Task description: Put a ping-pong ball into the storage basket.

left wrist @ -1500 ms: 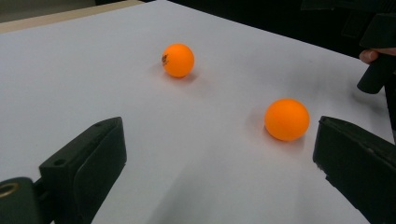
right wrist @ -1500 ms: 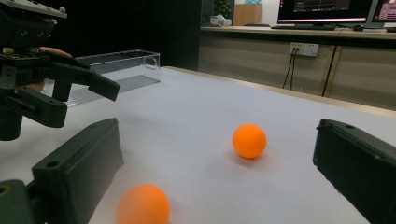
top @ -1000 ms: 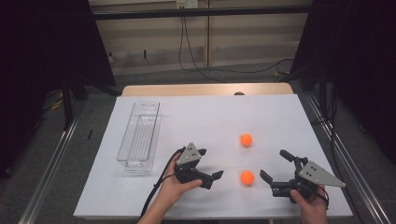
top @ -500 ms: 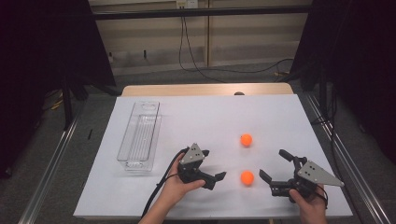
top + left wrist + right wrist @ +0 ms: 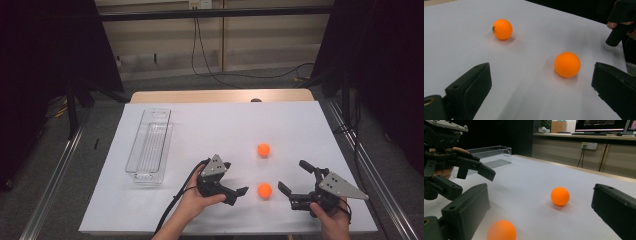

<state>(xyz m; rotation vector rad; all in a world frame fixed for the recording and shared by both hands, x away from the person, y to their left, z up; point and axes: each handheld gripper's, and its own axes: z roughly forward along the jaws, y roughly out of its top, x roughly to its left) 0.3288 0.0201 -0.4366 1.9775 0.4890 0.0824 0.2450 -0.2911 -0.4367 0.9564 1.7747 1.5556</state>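
Observation:
Two orange balls lie on the white table top. The nearer ball [image 5: 264,190] sits between my two grippers, and the farther ball [image 5: 263,149] lies a little beyond it. My left gripper [image 5: 236,178] is open just left of the nearer ball and points at it. In the left gripper view, that ball [image 5: 567,64] lies ahead between the spread jaws, right of centre, with the other ball [image 5: 502,29] farther off. My right gripper [image 5: 294,176] is open on the ball's right. The right gripper view has the nearer ball [image 5: 501,230] low down and the farther ball [image 5: 560,196] ahead.
A clear plastic tray [image 5: 150,145] stands lengthwise on the left part of the table, empty. The table's edges fall away to dark floor and metal rails on both sides. Cables run along the wall behind.
My left gripper has slid a little to the right, closer to the nearer ball. The right gripper and both balls have stayed where they were.

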